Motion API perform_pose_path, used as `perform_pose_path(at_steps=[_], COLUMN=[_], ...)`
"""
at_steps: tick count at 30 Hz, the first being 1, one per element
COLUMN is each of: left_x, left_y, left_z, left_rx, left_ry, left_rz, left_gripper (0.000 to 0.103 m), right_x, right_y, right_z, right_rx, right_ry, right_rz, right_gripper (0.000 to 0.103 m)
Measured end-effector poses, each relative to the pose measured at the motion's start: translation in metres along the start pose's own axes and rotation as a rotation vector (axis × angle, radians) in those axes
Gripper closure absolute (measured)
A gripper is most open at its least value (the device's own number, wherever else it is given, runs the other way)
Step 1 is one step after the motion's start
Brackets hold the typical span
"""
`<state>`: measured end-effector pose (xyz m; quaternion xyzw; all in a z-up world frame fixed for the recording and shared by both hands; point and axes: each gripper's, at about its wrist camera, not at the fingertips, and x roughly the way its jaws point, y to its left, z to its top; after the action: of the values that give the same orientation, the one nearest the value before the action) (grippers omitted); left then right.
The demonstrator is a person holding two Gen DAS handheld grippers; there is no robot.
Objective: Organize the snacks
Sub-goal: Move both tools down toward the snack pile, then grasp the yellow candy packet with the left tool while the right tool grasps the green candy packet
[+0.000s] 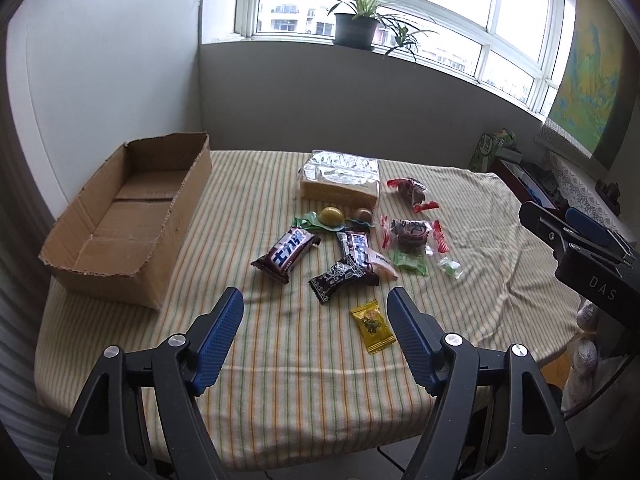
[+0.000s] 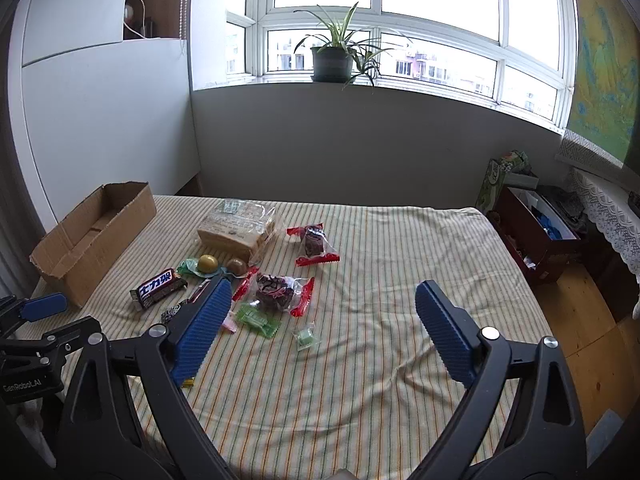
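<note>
Several wrapped snacks lie on a striped cloth table (image 1: 280, 380): a brown chocolate bar (image 1: 286, 254), a second bar (image 1: 358, 252), a dark candy (image 1: 340, 280), a yellow sachet (image 1: 372, 326), bagged bread (image 1: 340, 178), red-wrapped cakes (image 1: 412, 234) and green candies (image 1: 410, 262). An empty cardboard box (image 1: 124, 216) stands at the left. My left gripper (image 1: 316, 308) is open and empty above the near table, in front of the snacks. My right gripper (image 2: 324, 300) is open and empty, hovering over the table right of the pile (image 2: 276, 292). The box also shows in the right wrist view (image 2: 96, 236).
A grey wall and a window sill with a potted plant (image 2: 332, 60) lie behind the table. To the right of the table stand a red box (image 2: 536, 236) and a green carton (image 2: 496, 184) on the wooden floor. A white panel (image 1: 100, 80) rises at the left.
</note>
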<state>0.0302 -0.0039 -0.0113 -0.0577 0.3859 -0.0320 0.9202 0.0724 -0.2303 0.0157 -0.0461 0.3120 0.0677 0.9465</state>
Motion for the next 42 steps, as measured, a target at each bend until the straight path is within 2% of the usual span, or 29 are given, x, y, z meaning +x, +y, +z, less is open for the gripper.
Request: perform_pose_path(at_steps=[2,7,9,13,15,17,23,26,34,40,42], left_x=[0.008,0.028,0.035,0.049,0.055,0.06,0.074,0.078,0.084,0.087,0.087], left_y=[0.003,0.0,-0.004,-0.016,-0.022,-0.025,-0.027,-0.028,-0.033,-0.033,-0.029], left_z=[-0.004,-0.014,-0.019,-0.025,-0.029,-0.03,-0.031,-0.03,-0.026,-0.025,-0.025], left_rx=[-0.016,-0.039,-0.037,-0.024,-0.019,-0.015,-0.024,-0.015,0.019,0.057,0.048], left_ry=[0.034,0.114,0.139,0.187,0.206,0.224,0.257,0.265,0.256,0.242,0.243], left_rz=[-0.019,-0.074,-0.101,-0.129,-0.142,-0.146,-0.141,-0.13,-0.093,-0.049,-0.054], left_gripper=[0.034,0.04,0.043,0.046,0.047,0.05,0.052,0.056,0.062,0.077,0.08], right_x=[0.008,0.031,0.041,0.061,0.07,0.079,0.106,0.117,0.145,0.159,0.159], right_y=[0.0,-0.001,-0.002,0.0,0.002,0.004,0.005,0.009,0.034,0.047,0.051], right_z=[-0.004,-0.016,-0.02,-0.027,-0.029,-0.031,-0.034,-0.032,-0.026,-0.025,-0.025], right_rx=[-0.012,-0.03,-0.029,-0.04,-0.055,-0.074,-0.079,-0.087,-0.187,-0.253,-0.269], right_ry=[0.031,0.134,0.177,0.247,0.277,0.302,0.374,0.391,0.429,0.44,0.439], right_rz=[0.031,0.127,0.174,0.242,0.268,0.291,0.343,0.38,0.436,0.426,0.424], right_gripper=[0.012,0.025,0.031,0.032,0.041,0.043,0.044,0.052,0.052,0.052,0.055])
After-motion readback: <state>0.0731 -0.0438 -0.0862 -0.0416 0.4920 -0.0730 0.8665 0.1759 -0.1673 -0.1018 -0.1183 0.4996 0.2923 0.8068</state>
